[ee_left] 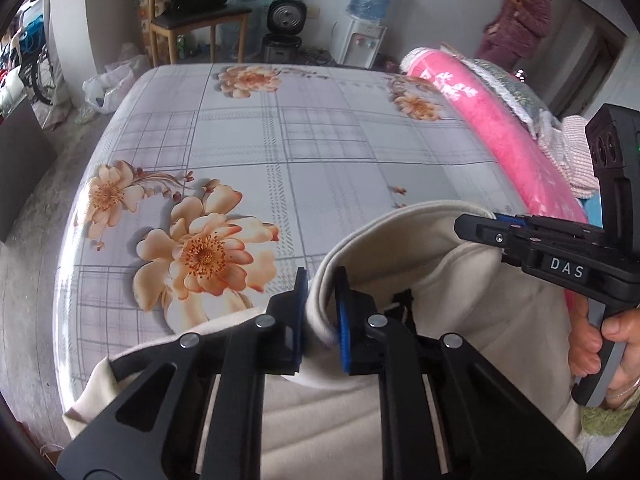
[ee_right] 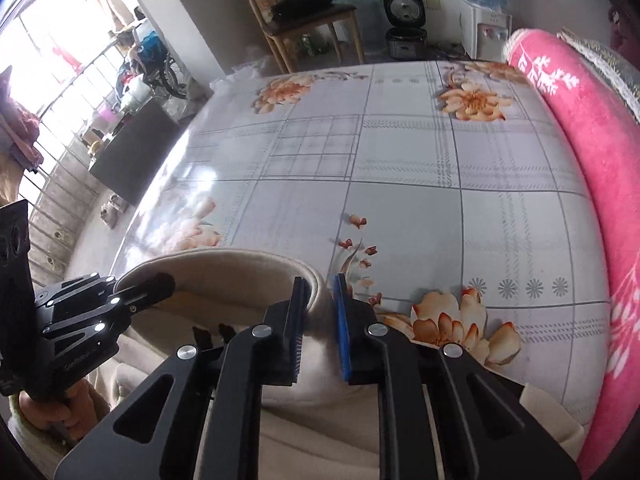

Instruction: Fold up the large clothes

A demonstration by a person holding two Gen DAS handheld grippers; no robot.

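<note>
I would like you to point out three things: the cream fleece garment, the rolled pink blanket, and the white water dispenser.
Cream fleece garment (ee_left: 400, 248): left wrist view, on its thick folded hem.
Rolled pink blanket (ee_right: 592, 128): right wrist view, on its plush upper side.
White water dispenser (ee_left: 362, 44): left wrist view, on its front panel.

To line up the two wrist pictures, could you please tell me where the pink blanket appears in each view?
Left wrist view: the pink blanket runs diagonally along the upper right, behind the right gripper.
Right wrist view: it fills the right edge, top to bottom.
Shared landmark: the water dispenser by the back wall.
</note>
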